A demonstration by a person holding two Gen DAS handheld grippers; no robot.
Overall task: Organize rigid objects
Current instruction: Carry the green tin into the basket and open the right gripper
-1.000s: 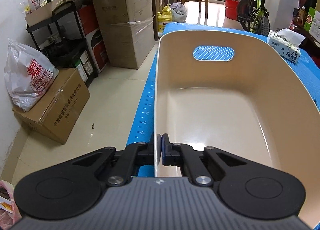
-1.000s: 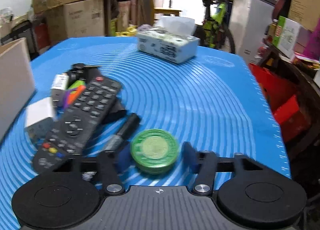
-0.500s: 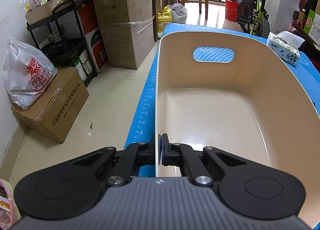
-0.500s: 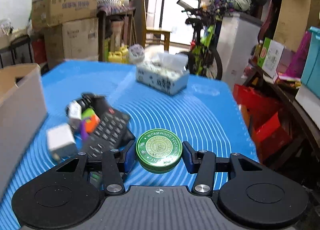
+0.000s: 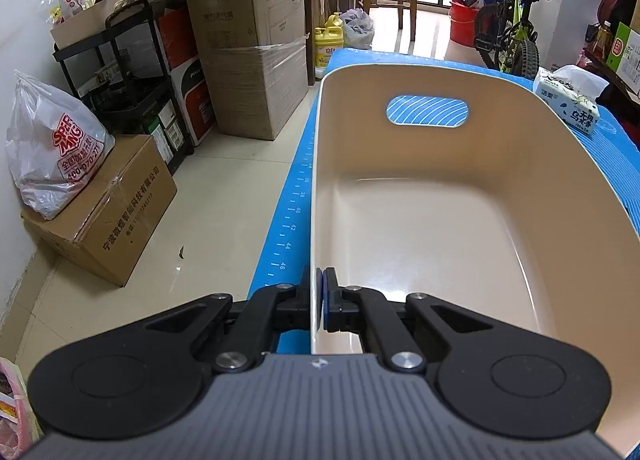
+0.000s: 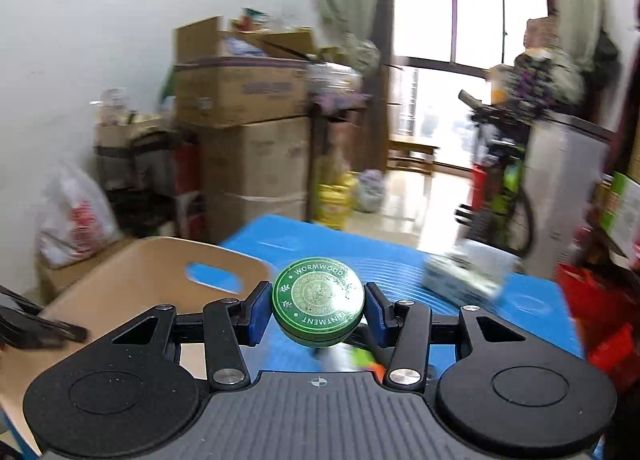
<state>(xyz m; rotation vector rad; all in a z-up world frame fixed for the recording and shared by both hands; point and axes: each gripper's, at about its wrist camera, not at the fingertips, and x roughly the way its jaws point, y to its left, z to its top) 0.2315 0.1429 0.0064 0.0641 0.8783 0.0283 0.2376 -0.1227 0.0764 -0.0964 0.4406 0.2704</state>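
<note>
My left gripper point(image 5: 319, 300) is shut on the near left rim of an empty beige plastic bin point(image 5: 440, 227) that stands on the blue mat point(image 5: 294, 195). My right gripper point(image 6: 318, 310) is shut on a round green ointment tin point(image 6: 318, 302) and holds it up in the air above the mat, to the right of the bin point(image 6: 132, 280). The left gripper's body shows at the far left of the right wrist view point(image 6: 28, 324). The pile of small objects is mostly hidden below the tin; a blurred colourful bit point(image 6: 360, 360) peeks out.
A tissue box point(image 5: 568, 99) lies on the mat's far right part; it is blurred in the right wrist view point(image 6: 460, 276). Cardboard boxes point(image 5: 248, 59), a black shelf cart point(image 5: 124, 87) and a plastic bag point(image 5: 56, 151) stand on the floor to the left. A bicycle point(image 5: 512, 31) stands behind the table.
My right gripper closed on the green tin, lifted it off the mat and swung left toward the bin. The left gripper stayed clamped on the bin rim.
</note>
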